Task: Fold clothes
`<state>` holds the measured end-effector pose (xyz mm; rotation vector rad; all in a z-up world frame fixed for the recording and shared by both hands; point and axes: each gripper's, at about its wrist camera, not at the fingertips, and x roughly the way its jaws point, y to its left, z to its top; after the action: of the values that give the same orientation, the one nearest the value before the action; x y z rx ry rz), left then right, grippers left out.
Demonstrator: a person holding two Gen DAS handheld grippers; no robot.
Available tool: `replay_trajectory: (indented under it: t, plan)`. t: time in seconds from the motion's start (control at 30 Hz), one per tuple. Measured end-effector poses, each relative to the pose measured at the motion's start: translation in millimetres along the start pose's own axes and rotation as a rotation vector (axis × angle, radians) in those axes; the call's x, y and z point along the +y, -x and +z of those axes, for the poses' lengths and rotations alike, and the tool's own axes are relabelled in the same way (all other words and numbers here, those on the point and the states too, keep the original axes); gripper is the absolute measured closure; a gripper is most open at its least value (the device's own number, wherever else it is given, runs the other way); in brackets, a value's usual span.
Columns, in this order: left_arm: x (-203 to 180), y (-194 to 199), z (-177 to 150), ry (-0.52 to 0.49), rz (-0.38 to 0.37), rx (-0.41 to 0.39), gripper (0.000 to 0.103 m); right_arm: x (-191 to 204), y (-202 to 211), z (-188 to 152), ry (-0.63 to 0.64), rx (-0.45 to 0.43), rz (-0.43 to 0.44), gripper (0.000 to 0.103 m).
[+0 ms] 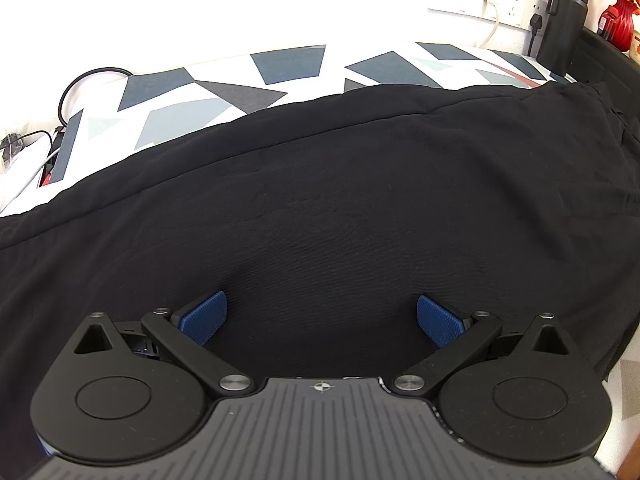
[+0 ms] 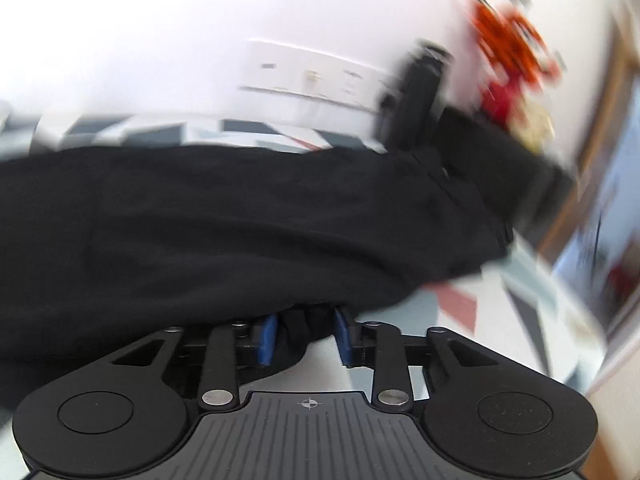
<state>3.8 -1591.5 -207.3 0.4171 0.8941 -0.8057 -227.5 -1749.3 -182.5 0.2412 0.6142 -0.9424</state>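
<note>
Geometric-patterned cloth [image 1: 280, 64] in white, grey and blue covers the work surface, with a white wall behind carrying a socket strip [image 1: 484, 10] at the upper right of the left view. A black flask [image 1: 560, 24] and a red vase of orange flowers [image 1: 618, 20] stand in that same corner.

I find the black garment [image 1: 320, 200] spread flat across the middle of both views, its far hem running along the patterned cloth.

My left gripper [image 1: 322, 320] sits low in its frame over the garment, blue pads wide apart, nothing between them.

My right gripper [image 2: 306, 336] is at the bottom centre of its frame, at the garment's near edge. A bunched fold of black fabric lies between the narrowed blue pads [image 2: 267, 338]. The view is heavily blurred; I judge the pads clamped on the fabric, though contact on the right pad is unclear.

Risks, in my judgement: a shallow pinch could slip when lifted; only one layer may be caught, skewing the fold; the idle left side could drag and wrinkle.
</note>
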Motion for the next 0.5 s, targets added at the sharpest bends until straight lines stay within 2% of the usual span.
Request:
replay_trajectory:
  t: [0.1, 0.23, 0.3, 0.37, 0.43, 0.5]
  plan:
    - [-1, 0, 1, 0.008, 0.006, 0.0, 0.0, -26, 28, -5, -0.098, -0.042, 0.036, 0.077]
    - [-2, -1, 1, 0.017, 0.012, -0.005, 0.0, -53, 33, -20, -0.271, 0.027, 0.082, 0.076]
    - [-1, -1, 1, 0.016, 0.011, -0.005, 0.0, -59, 33, -25, -0.329, 0.061, 0.095, 0.072]
    - [-1, -1, 0, 0.015, 0.01, -0.006, 0.0, -69, 37, -28, -0.381, 0.07, 0.071, 0.072]
    - [-1, -1, 0, 0.018, 0.011, -0.01, 0.0, -85, 40, -30, -0.424, 0.059, -0.01, 0.071]
    - [-1, 0, -1, 0.02, 0.012, -0.015, 0.0, -106, 43, -32, -0.495, 0.078, -0.055, 0.075]
